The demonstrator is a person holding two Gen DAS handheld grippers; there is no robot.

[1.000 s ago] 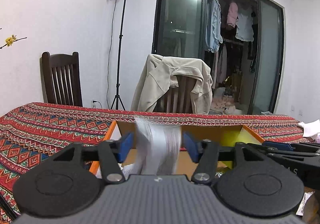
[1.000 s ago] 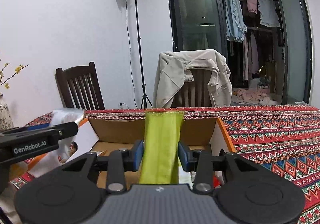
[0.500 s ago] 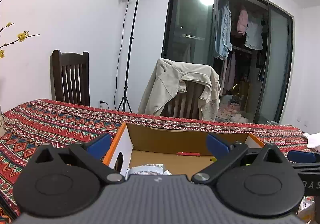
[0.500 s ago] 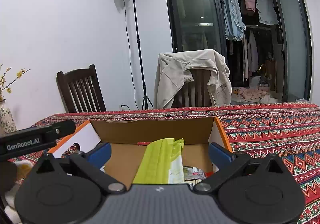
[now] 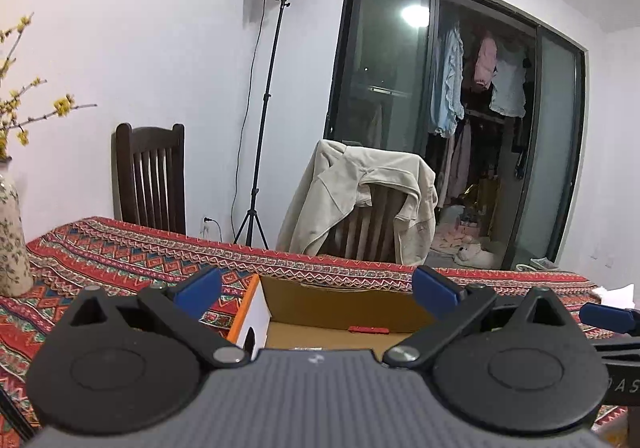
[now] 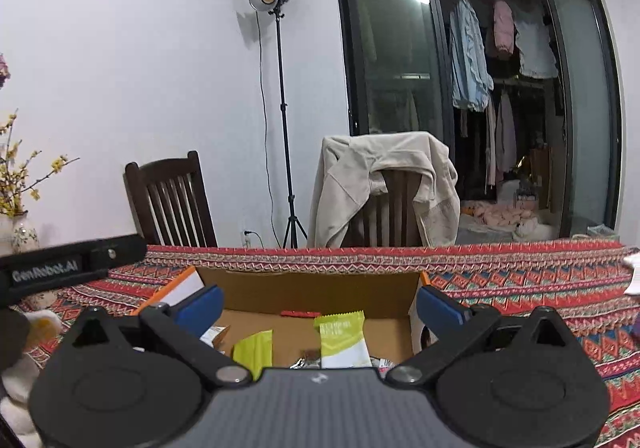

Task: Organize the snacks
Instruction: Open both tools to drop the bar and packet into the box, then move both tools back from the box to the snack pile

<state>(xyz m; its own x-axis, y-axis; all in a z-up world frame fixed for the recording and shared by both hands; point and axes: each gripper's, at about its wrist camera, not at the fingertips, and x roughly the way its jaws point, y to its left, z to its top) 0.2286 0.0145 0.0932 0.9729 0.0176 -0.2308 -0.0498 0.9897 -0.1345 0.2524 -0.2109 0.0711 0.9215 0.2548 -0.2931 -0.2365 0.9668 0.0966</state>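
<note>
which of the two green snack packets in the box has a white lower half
The right-hand green packet, with its crimped top edge toward the cardboard box's back wall. The left green packet is plain green.

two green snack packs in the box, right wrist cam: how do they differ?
The left green packet is plain yellow-green all over; the right green-and-white packet has a green top and a white lower half. The left one looks narrower and leans right; the right one looks wider with a crimped top edge. The left one's top sits lower in the picture than the right one's. Both lie inside the cardboard box, partly hidden behind the open right gripper.
</note>
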